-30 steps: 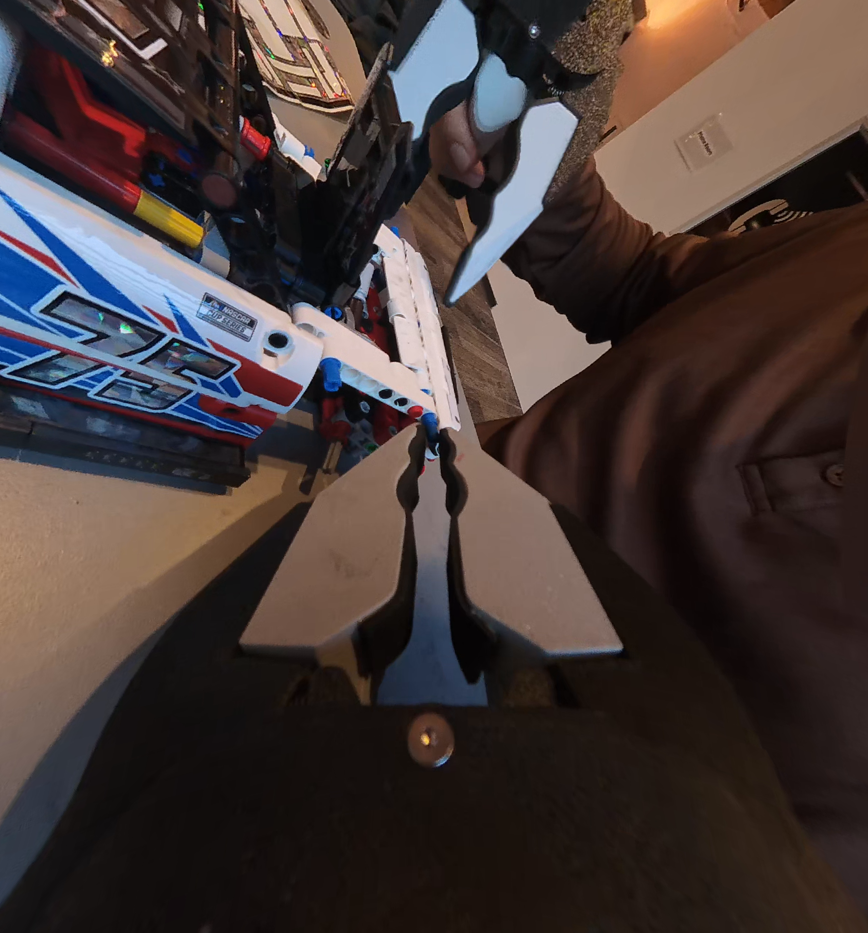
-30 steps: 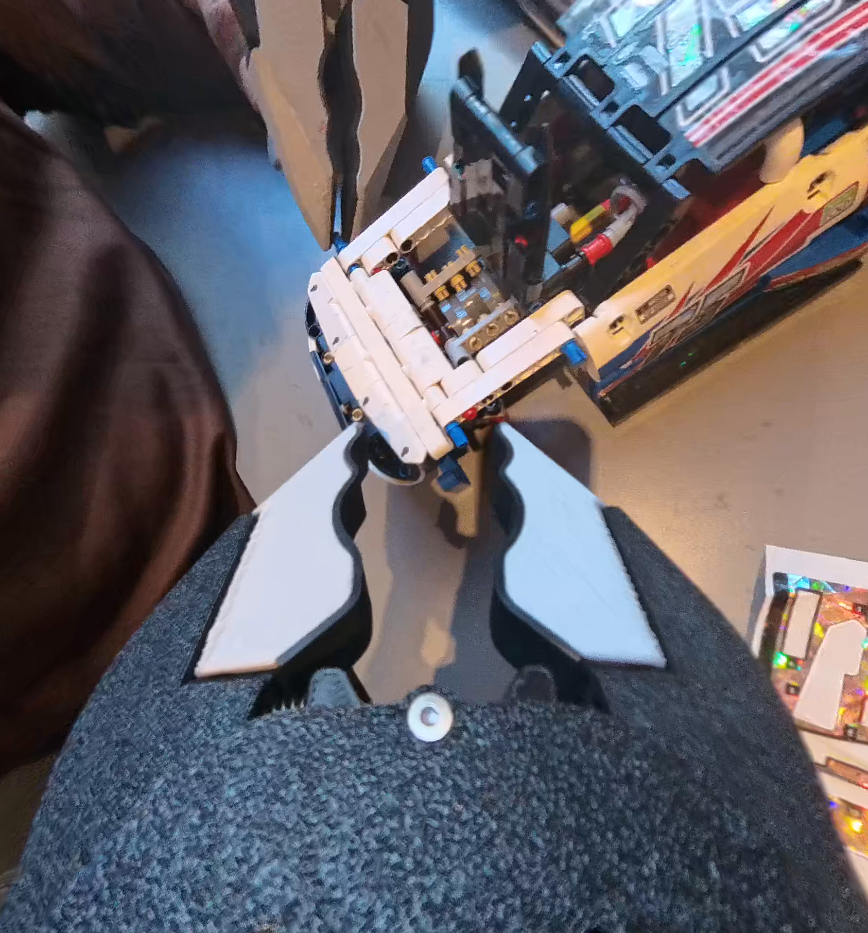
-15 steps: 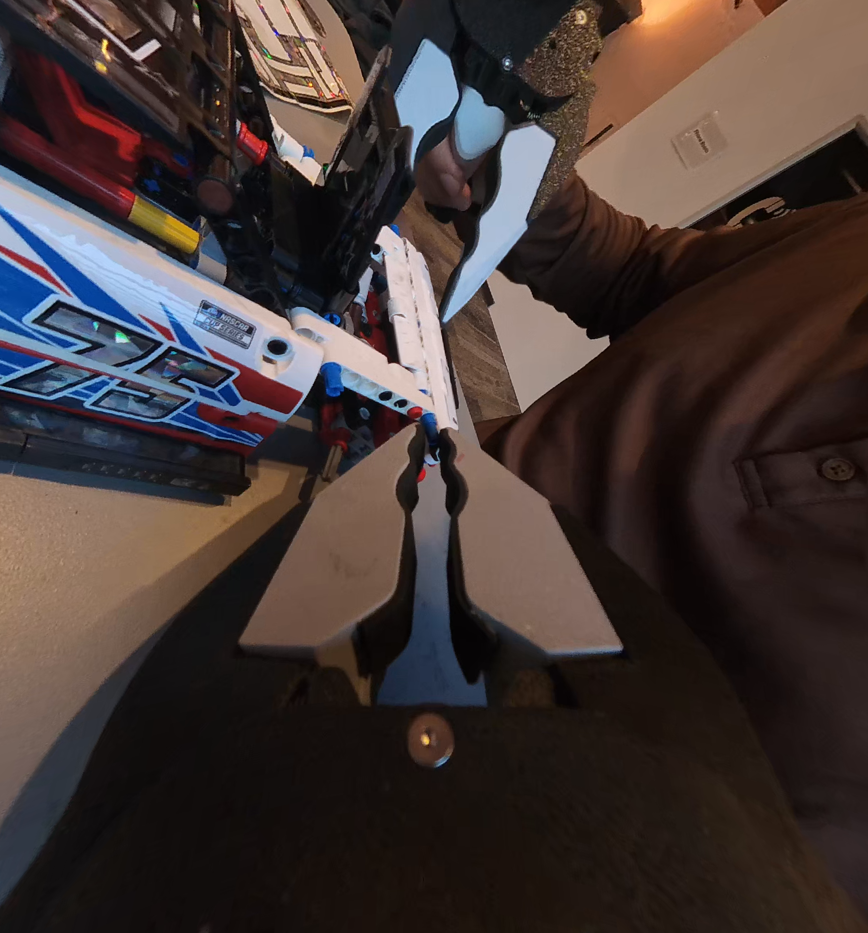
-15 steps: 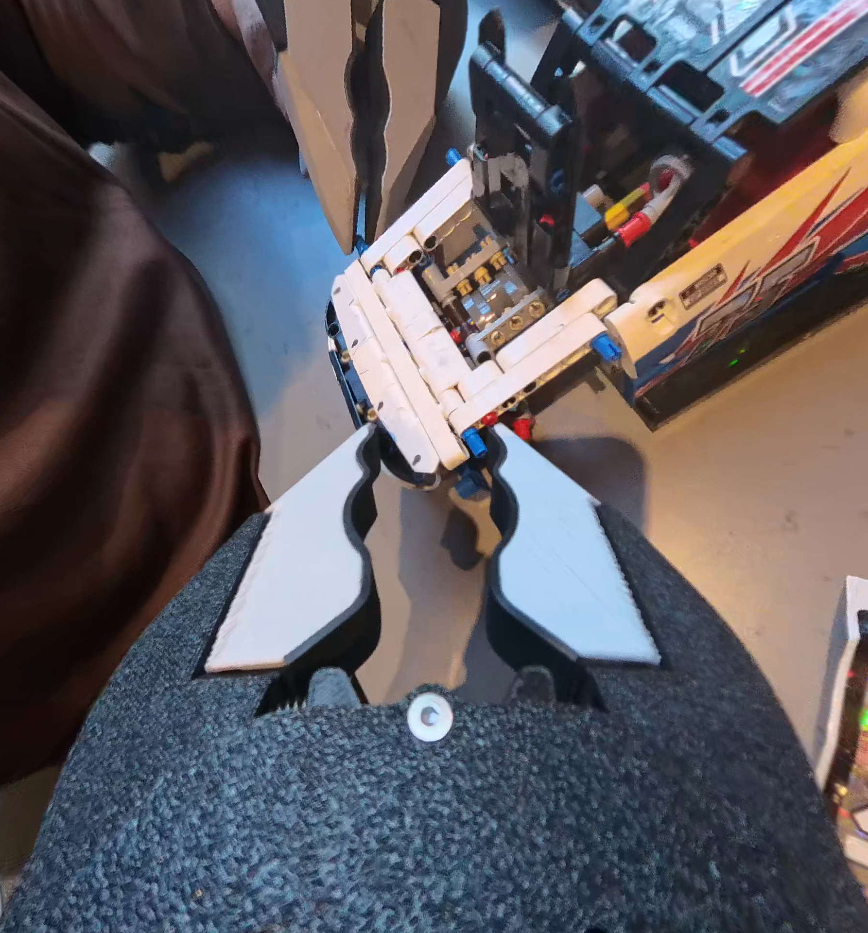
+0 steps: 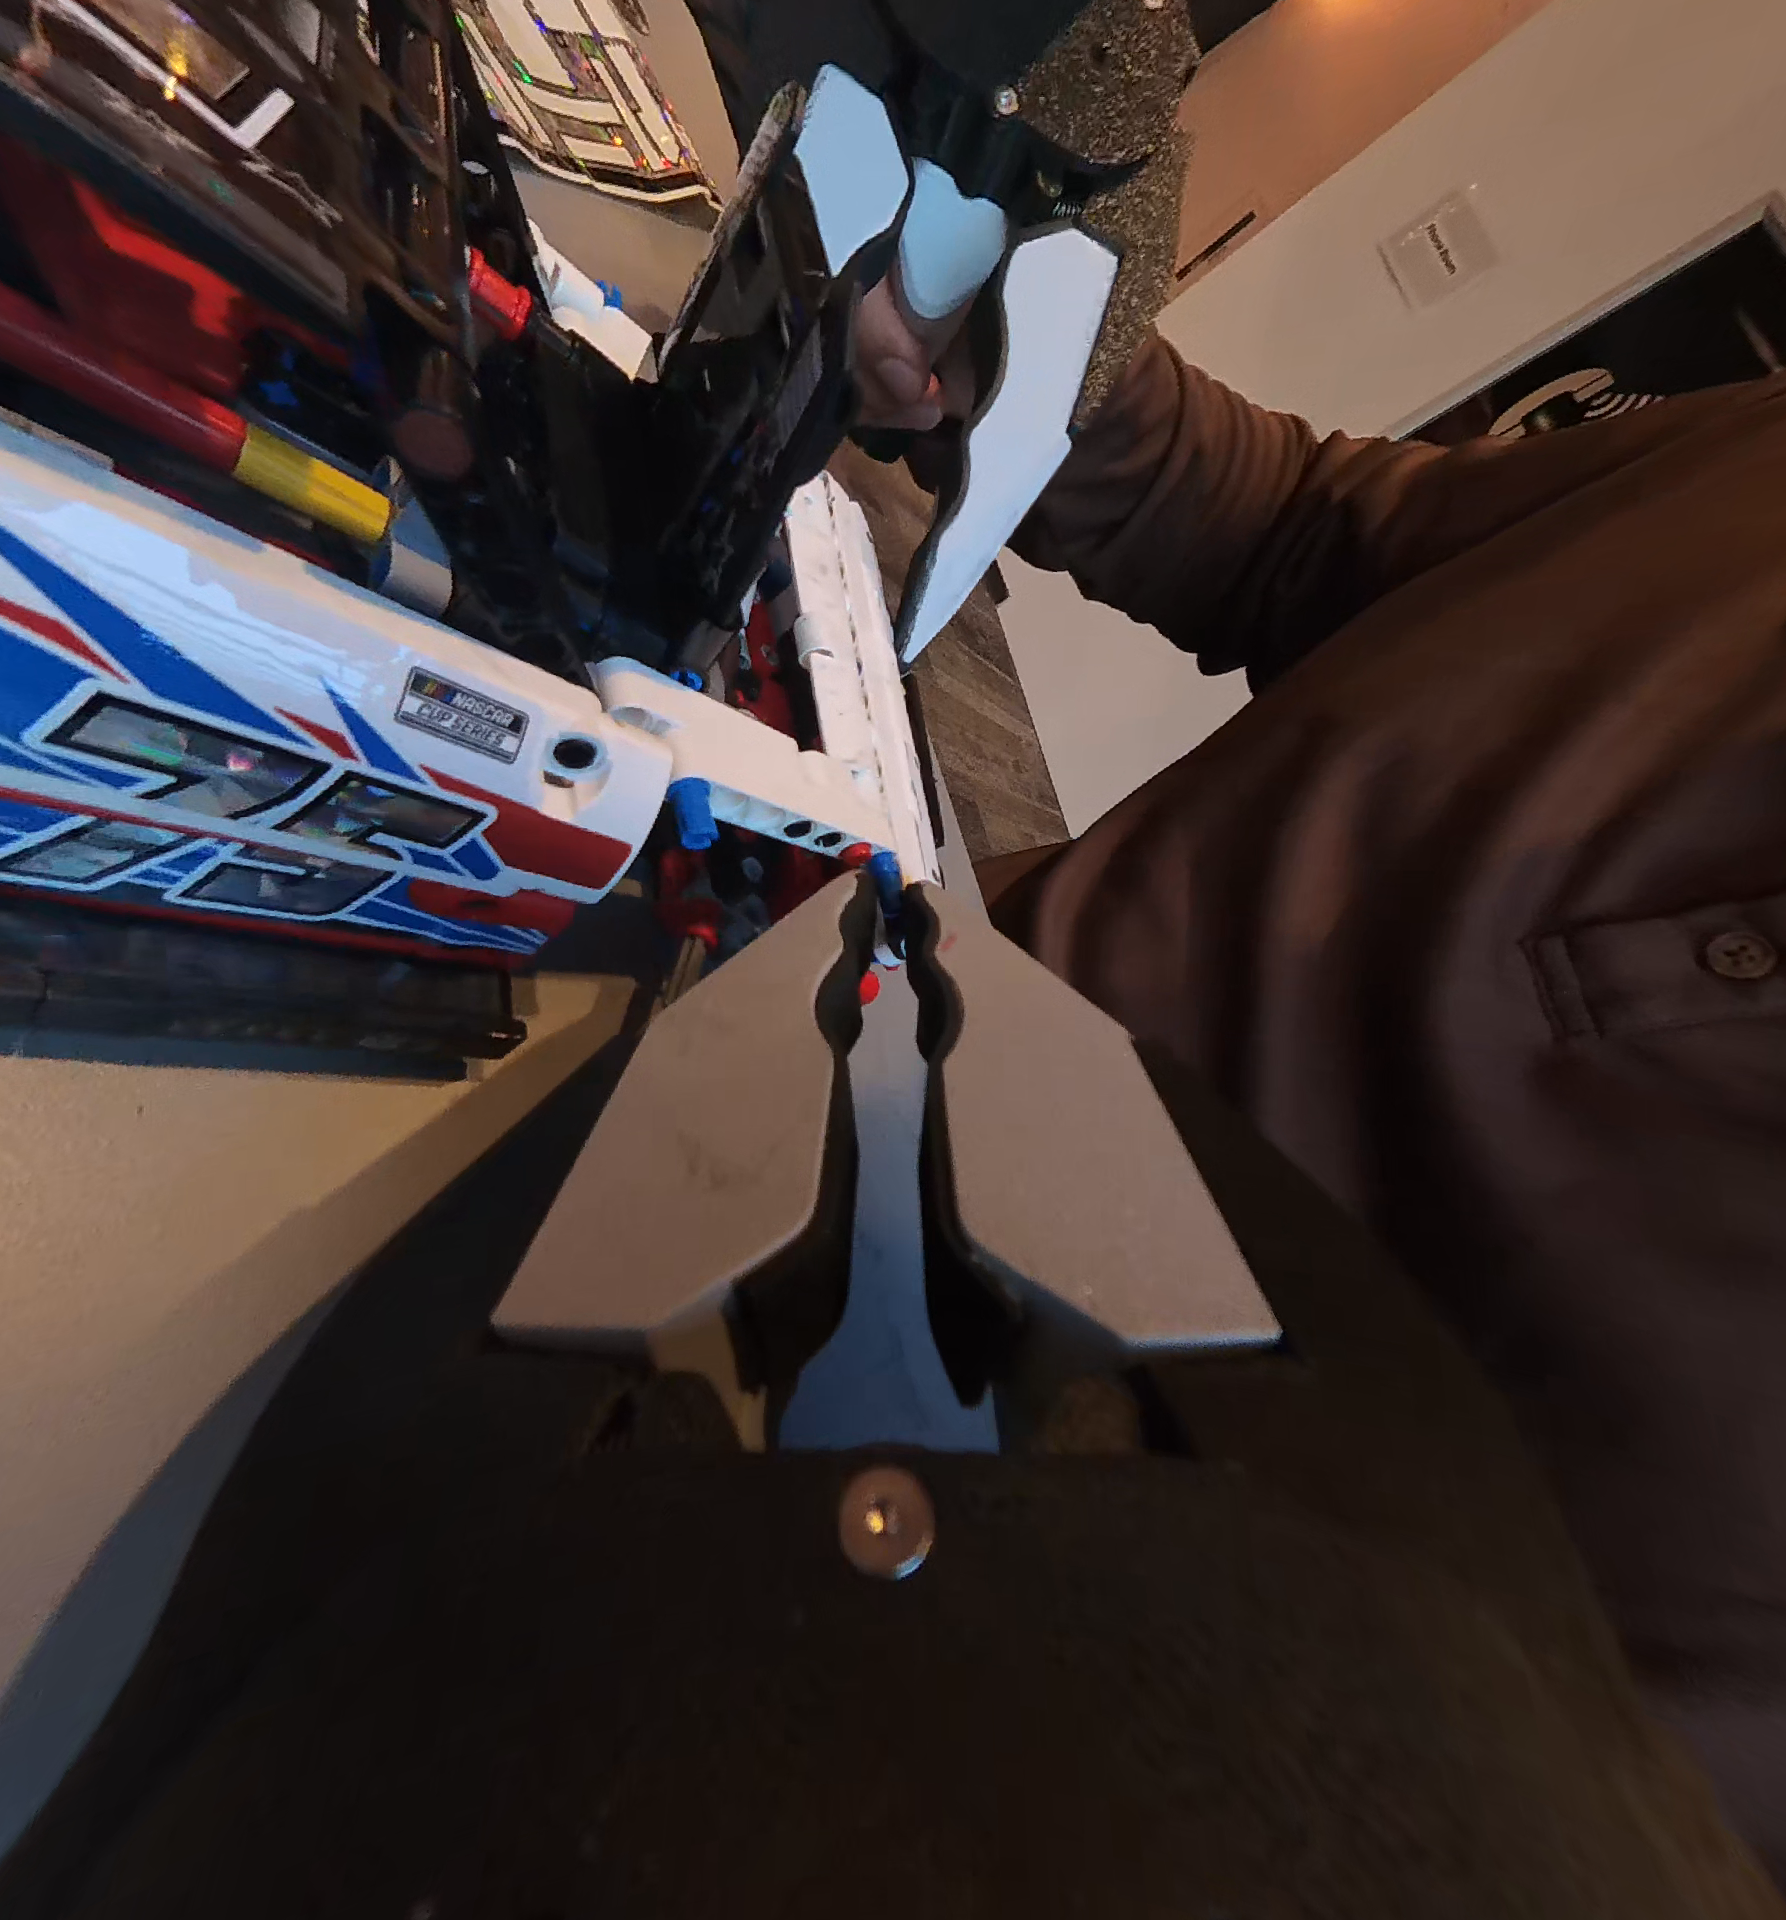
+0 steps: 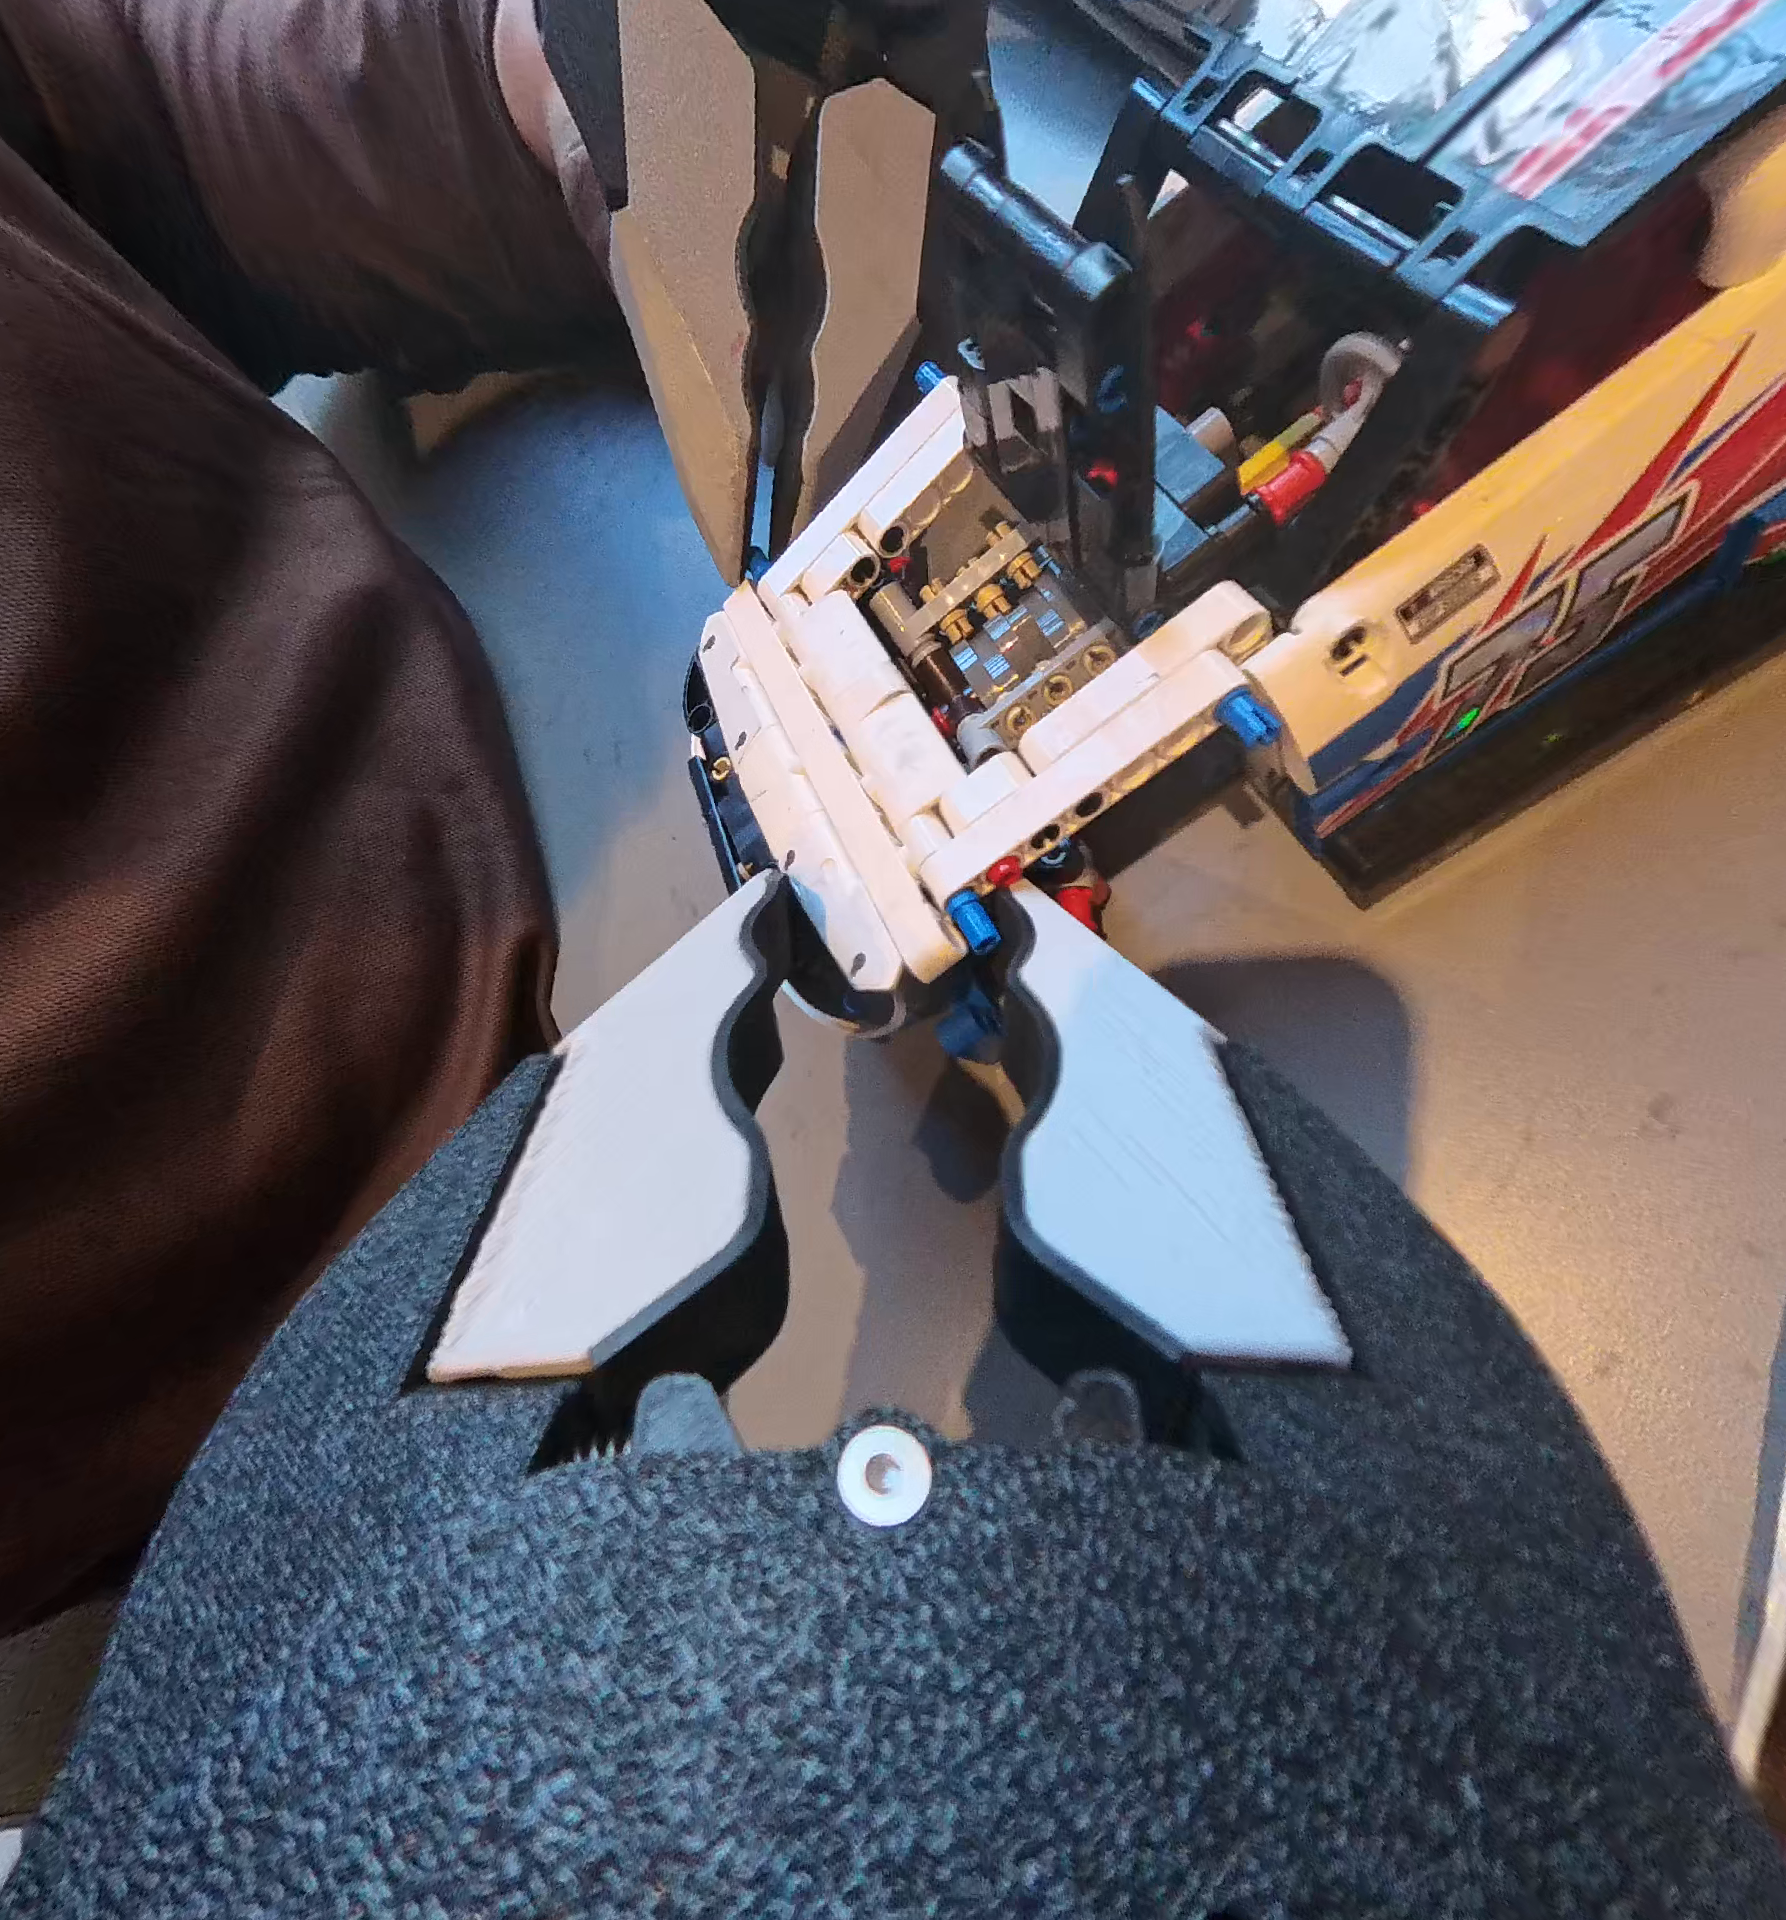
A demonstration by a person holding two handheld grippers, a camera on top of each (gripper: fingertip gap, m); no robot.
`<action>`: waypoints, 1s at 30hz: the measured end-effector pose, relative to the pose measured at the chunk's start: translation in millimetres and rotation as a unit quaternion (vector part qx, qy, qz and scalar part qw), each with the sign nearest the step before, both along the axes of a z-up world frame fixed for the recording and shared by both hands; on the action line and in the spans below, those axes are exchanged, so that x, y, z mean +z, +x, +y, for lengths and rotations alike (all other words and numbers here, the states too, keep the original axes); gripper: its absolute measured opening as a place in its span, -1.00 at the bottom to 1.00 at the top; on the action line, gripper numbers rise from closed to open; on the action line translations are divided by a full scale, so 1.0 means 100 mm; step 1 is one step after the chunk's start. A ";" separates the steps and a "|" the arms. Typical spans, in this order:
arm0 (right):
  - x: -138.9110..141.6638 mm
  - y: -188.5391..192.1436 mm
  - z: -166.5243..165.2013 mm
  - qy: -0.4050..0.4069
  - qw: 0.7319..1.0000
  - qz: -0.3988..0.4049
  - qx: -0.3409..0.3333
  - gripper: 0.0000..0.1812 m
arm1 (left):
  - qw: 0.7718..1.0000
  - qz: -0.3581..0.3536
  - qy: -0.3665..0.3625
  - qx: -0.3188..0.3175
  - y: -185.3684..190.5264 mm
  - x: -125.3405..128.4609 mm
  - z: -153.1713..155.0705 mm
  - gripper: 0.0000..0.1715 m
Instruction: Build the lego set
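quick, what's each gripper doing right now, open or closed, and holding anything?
Left gripper: shut on the corner of the white frame of the lego car.
Right gripper: open, its fingers straddling the frame's other corner, not clamped.

Lettered badge on car panel (image 5: pixel 245 727)

Both wrist views face the lego car's white front frame (image 5: pixel 847 665) closely from opposite corners.

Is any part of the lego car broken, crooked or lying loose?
Nothing looks broken. The lego car is only unfinished: its white front frame is open, showing the engine, and the black panel stands raised.
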State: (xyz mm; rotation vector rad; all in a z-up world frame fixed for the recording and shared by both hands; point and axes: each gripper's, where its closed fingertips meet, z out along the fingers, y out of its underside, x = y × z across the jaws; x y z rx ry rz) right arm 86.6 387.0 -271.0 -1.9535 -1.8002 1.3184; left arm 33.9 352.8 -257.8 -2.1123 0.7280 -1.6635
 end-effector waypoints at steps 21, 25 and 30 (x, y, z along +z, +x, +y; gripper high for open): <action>-0.02 0.03 0.01 0.015 0.998 -0.053 0.005 -0.58 | 1.000 0.002 0.021 0.003 0.01 0.01 0.01 -0.98; -0.02 0.02 0.01 0.021 0.998 -0.049 0.017 -0.59 | 1.000 0.006 0.021 0.004 0.02 0.00 0.02 -0.98; -0.02 0.01 0.01 0.019 0.999 -0.035 0.017 -0.59 | 1.000 0.007 0.016 0.009 0.04 0.00 0.03 -0.98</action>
